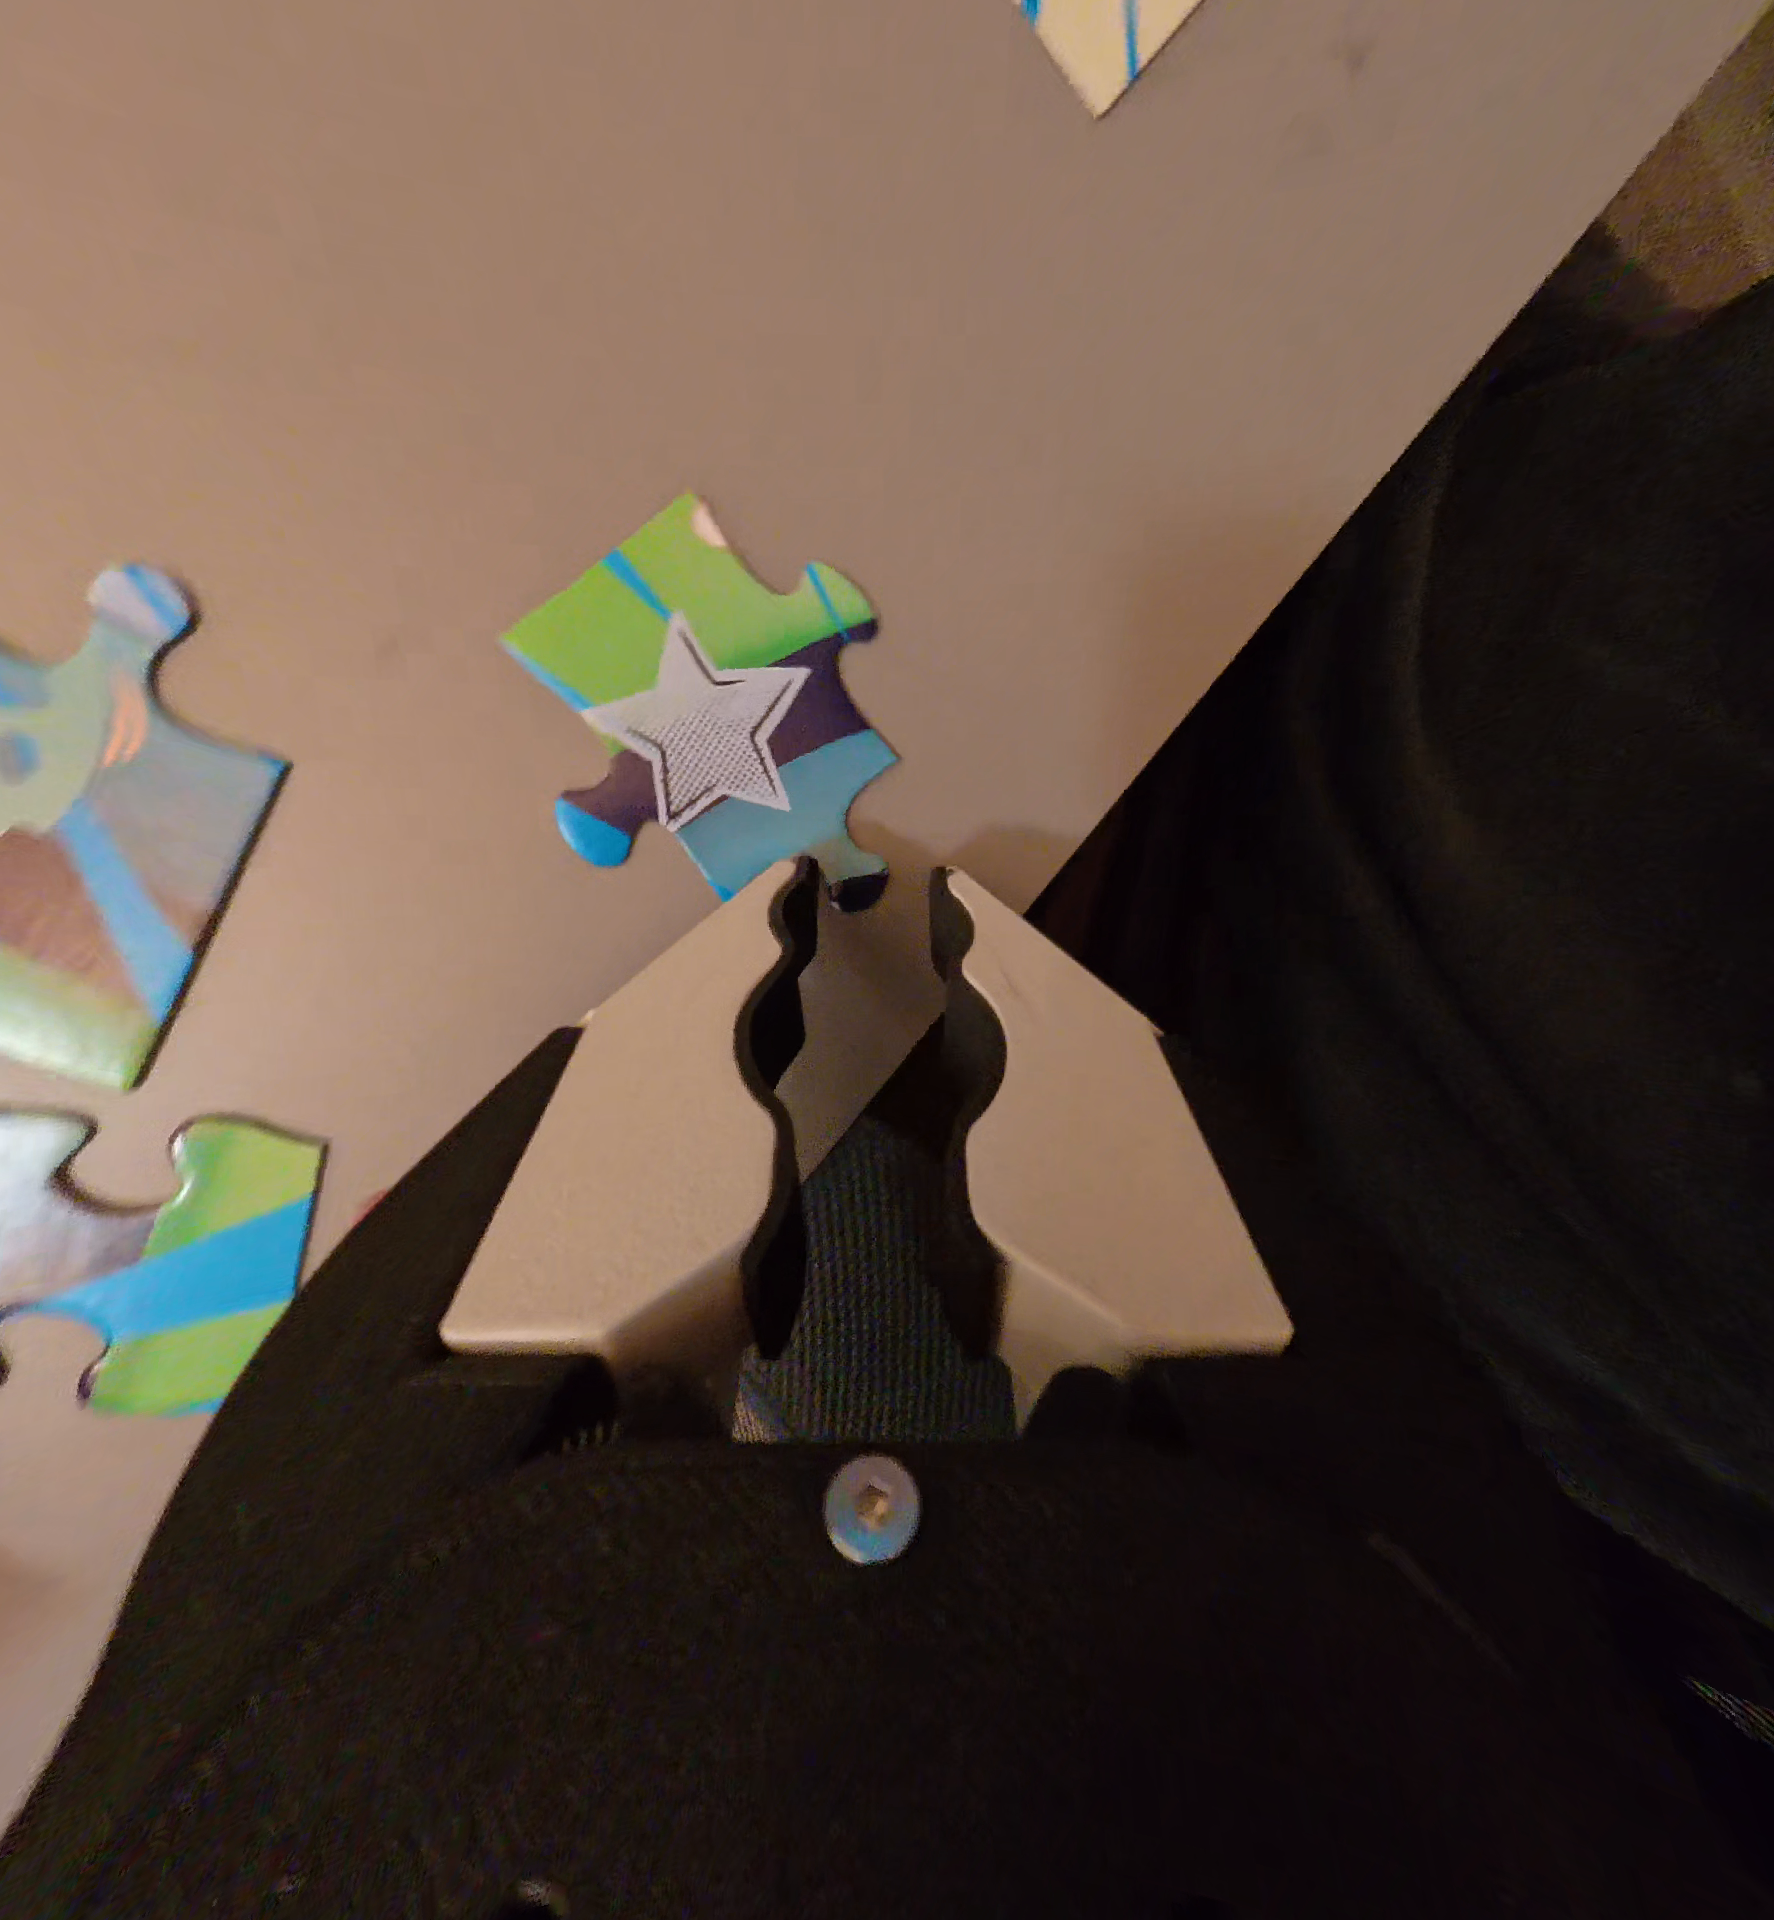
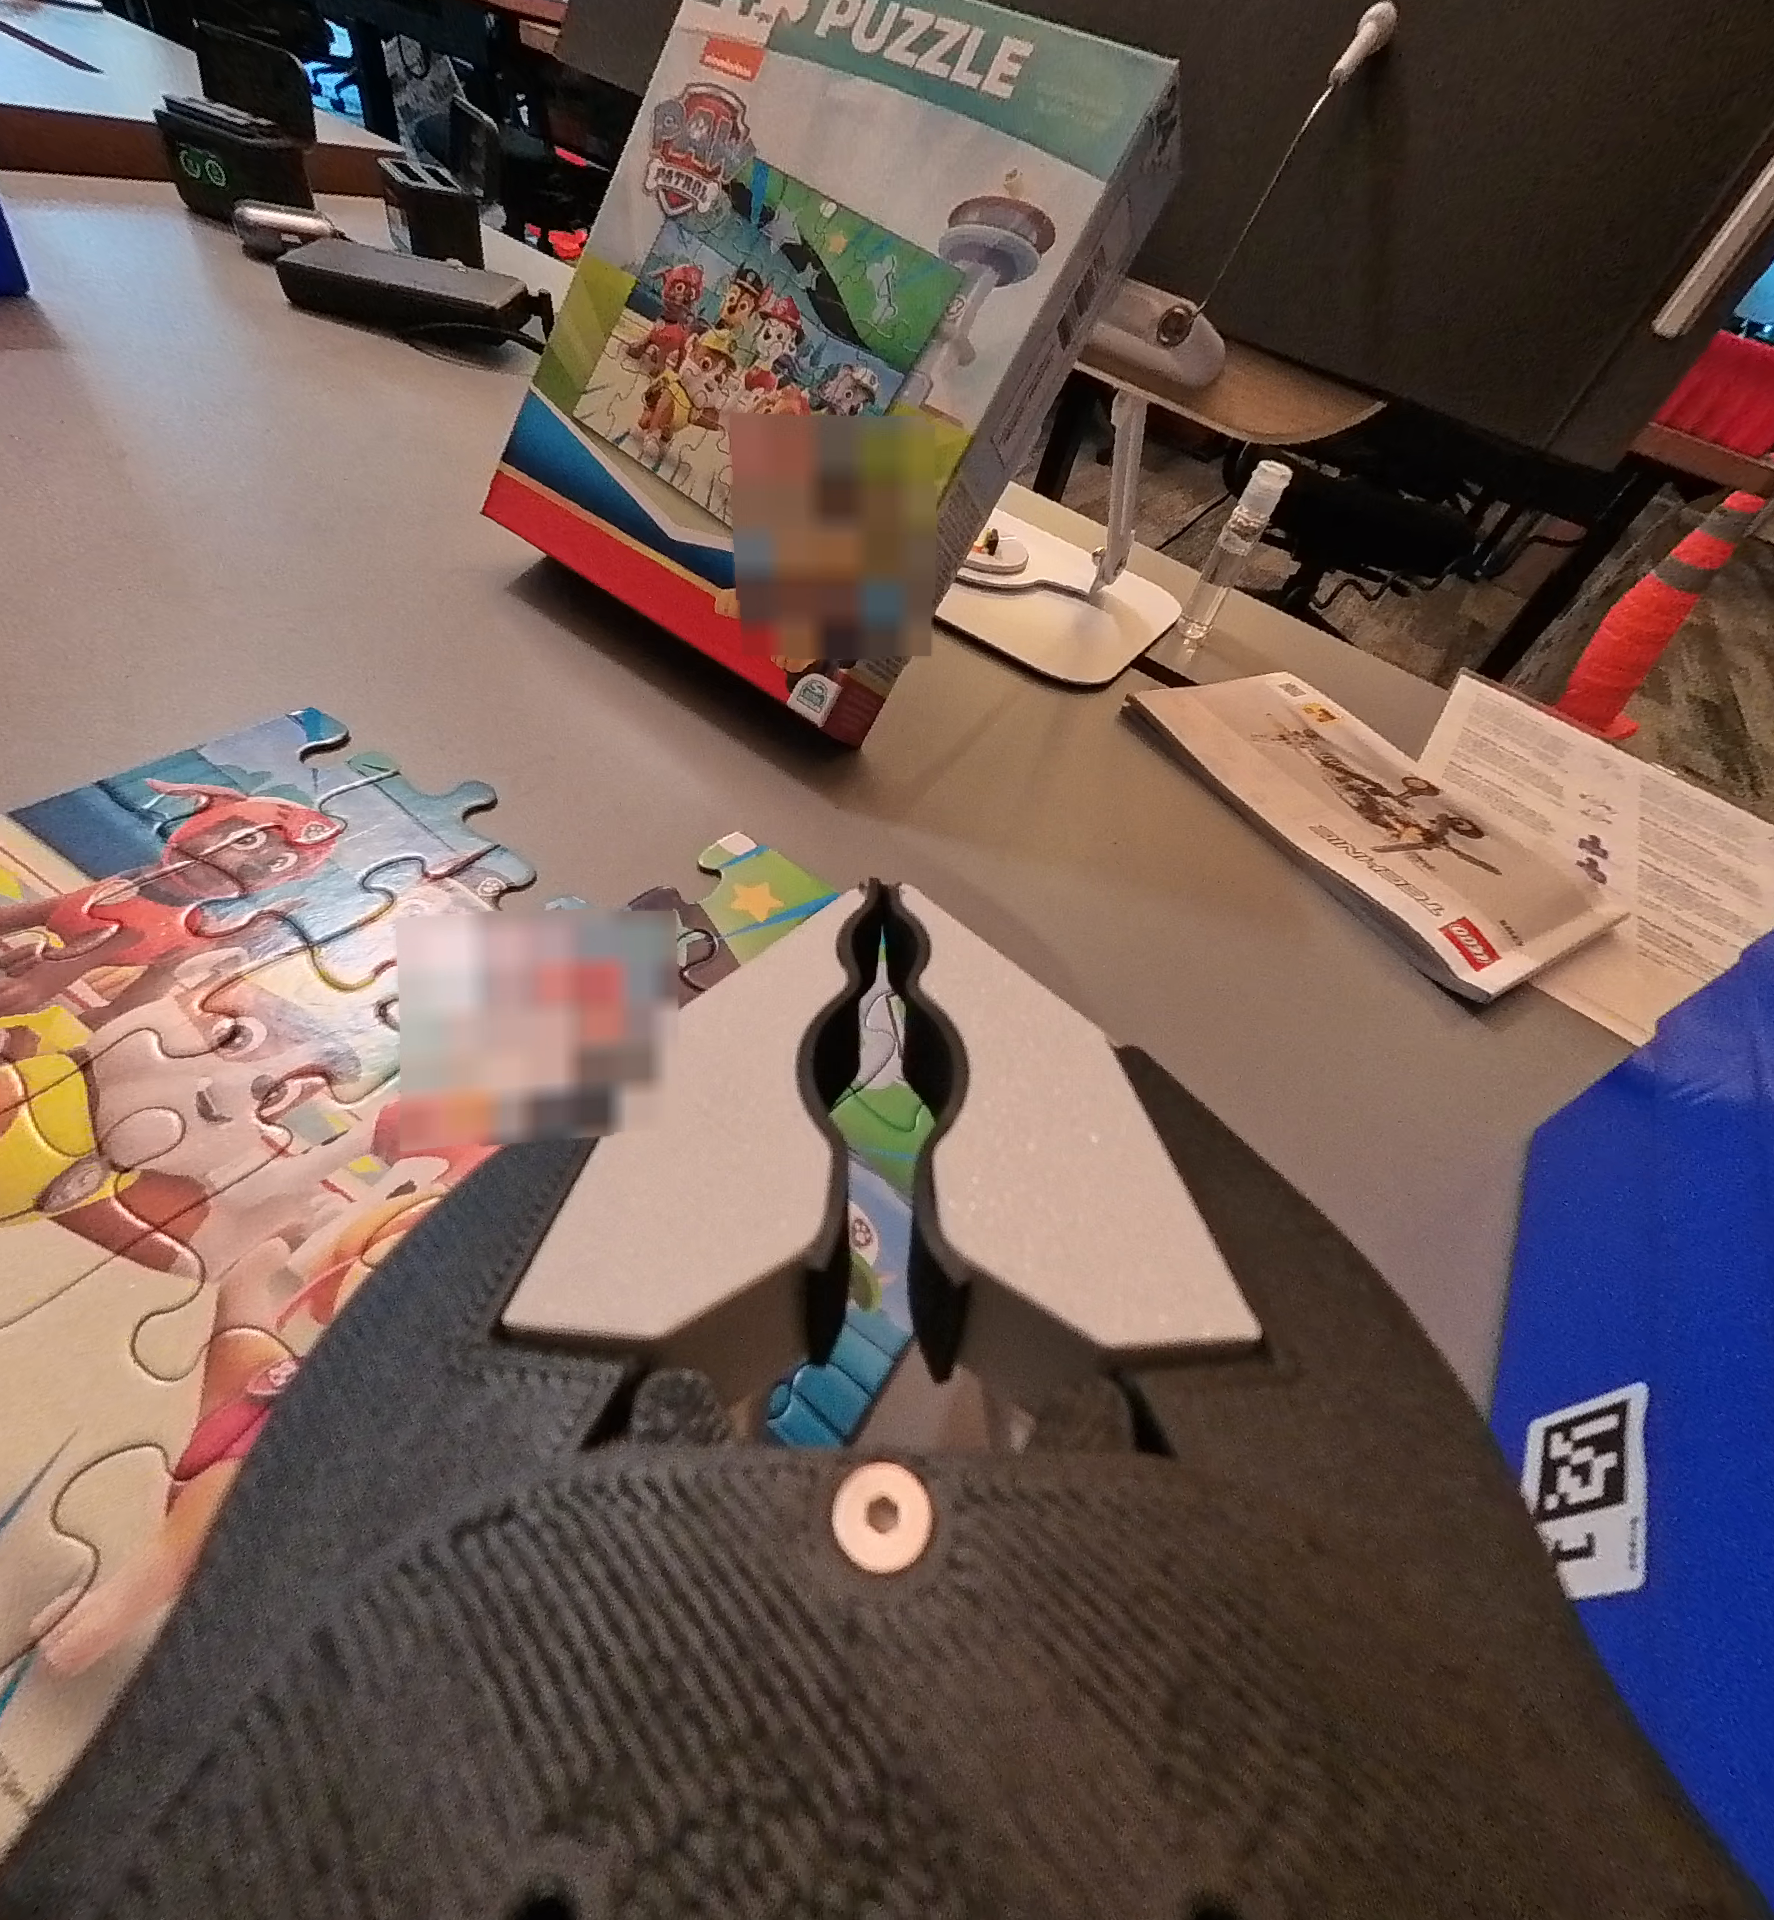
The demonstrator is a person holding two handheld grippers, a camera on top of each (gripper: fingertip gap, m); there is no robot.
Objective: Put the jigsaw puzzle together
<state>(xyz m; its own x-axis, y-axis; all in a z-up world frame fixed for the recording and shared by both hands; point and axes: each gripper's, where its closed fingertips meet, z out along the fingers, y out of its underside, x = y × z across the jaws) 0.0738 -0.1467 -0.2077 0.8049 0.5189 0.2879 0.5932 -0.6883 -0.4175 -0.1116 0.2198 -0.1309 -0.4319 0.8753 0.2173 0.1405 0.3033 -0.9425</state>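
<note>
Left tongs [image 1: 875, 883]: narrow gap, tips at the near edge of the star puzzle piece [image 1: 717, 696], which lies flat on the counter [image 1: 447, 312] close to the counter's edge. The piece's near tab sits just inside the gap, against the left finger [image 1: 805, 883]; the right finger stands apart from it, so nothing is clamped.

Right tongs [image 2: 881, 896]: tips meet, nothing visible between them. They hover over the green corner of the assembled puzzle [image 2: 135, 1039], with the puzzle box [image 2: 841, 343] standing far behind.

Other loose pieces lie to the left of the star piece [image 1: 104, 831] [image 1: 135, 1257].

Judgement: a flat piece offers only its edge. A sound pinch would likely need the tab centred between both fingers, not resting on one.
</note>
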